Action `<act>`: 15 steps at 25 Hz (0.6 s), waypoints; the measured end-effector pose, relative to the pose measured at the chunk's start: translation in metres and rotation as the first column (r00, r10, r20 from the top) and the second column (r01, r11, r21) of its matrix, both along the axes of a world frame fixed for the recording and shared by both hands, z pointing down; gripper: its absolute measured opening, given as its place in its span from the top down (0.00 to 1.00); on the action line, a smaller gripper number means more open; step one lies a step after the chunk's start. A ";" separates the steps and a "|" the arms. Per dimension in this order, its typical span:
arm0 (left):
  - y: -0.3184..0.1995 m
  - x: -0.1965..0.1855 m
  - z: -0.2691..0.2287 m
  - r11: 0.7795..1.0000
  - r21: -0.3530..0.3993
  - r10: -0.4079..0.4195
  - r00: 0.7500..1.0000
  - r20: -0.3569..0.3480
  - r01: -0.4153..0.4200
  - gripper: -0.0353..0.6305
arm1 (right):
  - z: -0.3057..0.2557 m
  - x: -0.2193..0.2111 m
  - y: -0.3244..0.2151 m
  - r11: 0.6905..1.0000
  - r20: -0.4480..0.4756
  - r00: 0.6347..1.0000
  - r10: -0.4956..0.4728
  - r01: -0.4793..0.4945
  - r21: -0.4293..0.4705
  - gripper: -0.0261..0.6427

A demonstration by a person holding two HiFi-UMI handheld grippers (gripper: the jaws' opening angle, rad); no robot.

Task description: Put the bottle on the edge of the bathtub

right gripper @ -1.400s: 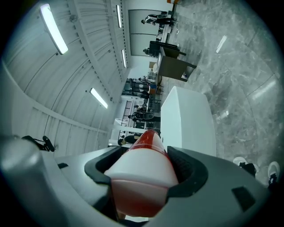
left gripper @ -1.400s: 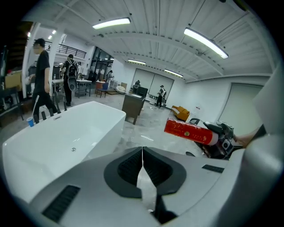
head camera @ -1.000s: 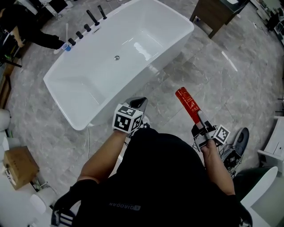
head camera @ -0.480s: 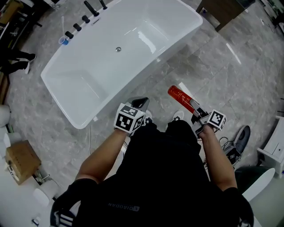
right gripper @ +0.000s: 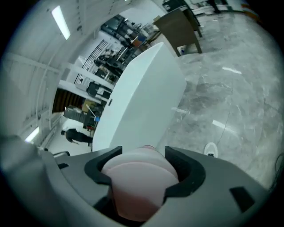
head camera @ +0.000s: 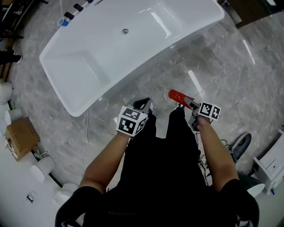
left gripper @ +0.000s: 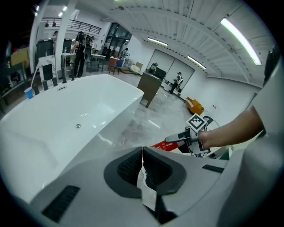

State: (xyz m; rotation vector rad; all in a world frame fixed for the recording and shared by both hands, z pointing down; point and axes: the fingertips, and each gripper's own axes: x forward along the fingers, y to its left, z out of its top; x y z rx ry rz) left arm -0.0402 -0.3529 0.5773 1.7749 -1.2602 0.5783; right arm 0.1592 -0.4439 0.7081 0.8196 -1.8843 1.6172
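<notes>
Gripping the red bottle [head camera: 179,96] by one end, the right tool [head camera: 191,105] has both jaws pressed against the bottle's sides. In the right gripper view the right tool [right gripper: 143,170] shows a dark pad on either side of the bottle's [right gripper: 140,177] pale, rounded end, which fills the gap between them. The bottle lies nearly level in the air, its free end pointing toward the white bathtub [head camera: 102,53]. It hangs over the grey marble floor [head camera: 217,66] and is apart from the tub's near long edge, touching nothing but the tool. The left tool [head camera: 141,104] is held beside it on the person's other side, also short of that edge. In the left gripper view the left tool [left gripper: 142,164] has its jaws closed together with nothing between them, only a thin seam showing. That view also takes in the bathtub [left gripper: 66,119], and the bottle [left gripper: 160,144] off to the right, clamped in the right tool [left gripper: 179,138]. The tub is empty, with a small drain in its bottom. Black taps [head camera: 73,9] stand in a row on the tub's far edge near its left corner, with a blue cup [head camera: 62,22] beside them. A cardboard box [head camera: 20,137] sits on the floor beyond the tub's left end.
</notes>
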 end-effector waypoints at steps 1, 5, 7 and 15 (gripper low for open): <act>0.000 -0.001 0.008 1.000 -0.013 -0.014 1.000 0.007 0.014 0.92 | 0.013 -0.001 -0.003 0.998 -0.032 0.998 -0.061 0.061 0.015 0.48; -0.002 -0.012 0.044 0.994 -0.073 -0.080 0.996 0.035 0.083 0.92 | 0.075 -0.006 -0.022 0.970 -0.167 0.958 -0.233 0.242 0.033 0.48; -0.002 -0.013 0.063 0.989 -0.101 -0.104 0.994 0.042 0.108 0.92 | 0.105 -0.007 -0.034 0.957 -0.223 0.935 -0.276 0.288 0.023 0.48; -0.006 -0.012 0.133 0.964 -0.149 -0.217 0.976 0.029 0.219 0.92 | 0.209 -0.024 -0.066 0.857 -0.373 0.803 -0.464 0.513 0.038 0.48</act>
